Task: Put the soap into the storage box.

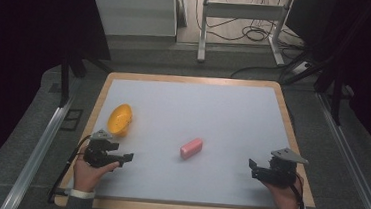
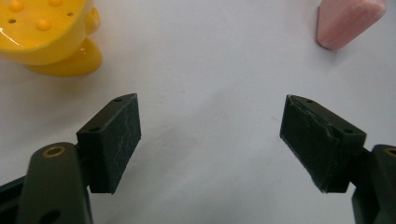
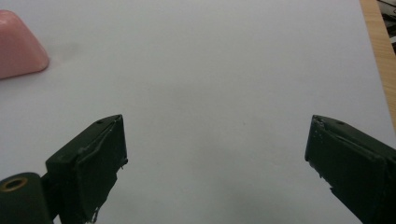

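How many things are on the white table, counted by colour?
Yellow: 1, the yellow dish
Pink: 1, the pink block
Black: 2, the left gripper and the right gripper
Total: 4

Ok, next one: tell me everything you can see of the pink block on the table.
The pink block is a small oblong bar with rounded edges and a matte, soap-like surface, plain pink all over. It lies flat and slantwise near the middle of the white table top, to the right of the yellow dish. Nothing touches it; both grippers are well short of it.
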Motion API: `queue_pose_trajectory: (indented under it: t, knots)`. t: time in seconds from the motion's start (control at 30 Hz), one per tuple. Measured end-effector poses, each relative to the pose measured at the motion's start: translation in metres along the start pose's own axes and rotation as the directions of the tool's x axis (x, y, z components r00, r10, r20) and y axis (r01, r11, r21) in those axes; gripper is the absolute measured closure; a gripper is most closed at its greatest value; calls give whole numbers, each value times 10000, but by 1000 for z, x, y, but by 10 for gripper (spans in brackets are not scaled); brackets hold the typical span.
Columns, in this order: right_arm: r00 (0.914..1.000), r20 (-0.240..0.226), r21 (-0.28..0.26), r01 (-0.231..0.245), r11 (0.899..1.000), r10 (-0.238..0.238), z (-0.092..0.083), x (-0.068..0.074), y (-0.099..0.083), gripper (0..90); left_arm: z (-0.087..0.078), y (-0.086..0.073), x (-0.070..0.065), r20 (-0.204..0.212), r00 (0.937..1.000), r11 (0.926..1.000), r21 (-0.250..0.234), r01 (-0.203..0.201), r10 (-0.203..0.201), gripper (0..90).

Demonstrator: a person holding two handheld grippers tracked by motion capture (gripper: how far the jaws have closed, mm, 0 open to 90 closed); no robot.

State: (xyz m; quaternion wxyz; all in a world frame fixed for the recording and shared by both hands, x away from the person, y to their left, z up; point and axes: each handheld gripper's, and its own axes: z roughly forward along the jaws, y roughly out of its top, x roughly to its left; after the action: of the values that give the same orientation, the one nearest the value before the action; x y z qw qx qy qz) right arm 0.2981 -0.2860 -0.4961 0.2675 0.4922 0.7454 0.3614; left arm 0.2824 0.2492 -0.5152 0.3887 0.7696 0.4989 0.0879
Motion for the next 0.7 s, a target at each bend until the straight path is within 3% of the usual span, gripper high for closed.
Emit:
queue_pose_trajectory:
  t: [0.23,0.7]
  knots:
    - [9988,447,0,208,9998,-208,-3,2,-2,57,-2,0,-1,-11,10000,10000,-33,-64,64,209]
    - [9987,501,23,104,9999,-105,-4,-4,-4,62,-3,1,-3,-13,9999,9999,-28,-162,162,210]
